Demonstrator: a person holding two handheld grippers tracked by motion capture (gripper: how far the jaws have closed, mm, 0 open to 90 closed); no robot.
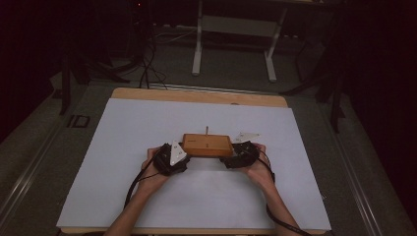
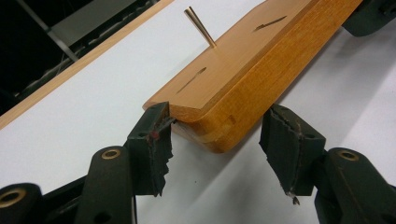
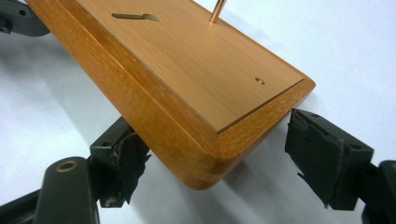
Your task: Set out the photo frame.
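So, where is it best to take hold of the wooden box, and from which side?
Probably at its two short ends, one gripper from each side. The wooden box is wide and flat, and the left gripper and right gripper already straddle its near corners with open jaws. Avoid the thin pin on top.

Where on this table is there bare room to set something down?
The white mat is bare between the wooden box and its far edge, and along both side edges. The near strip is free too, apart from the forearms crossing it. It is crowded mid-table, where the left claw and right claw straddle the box's corners.
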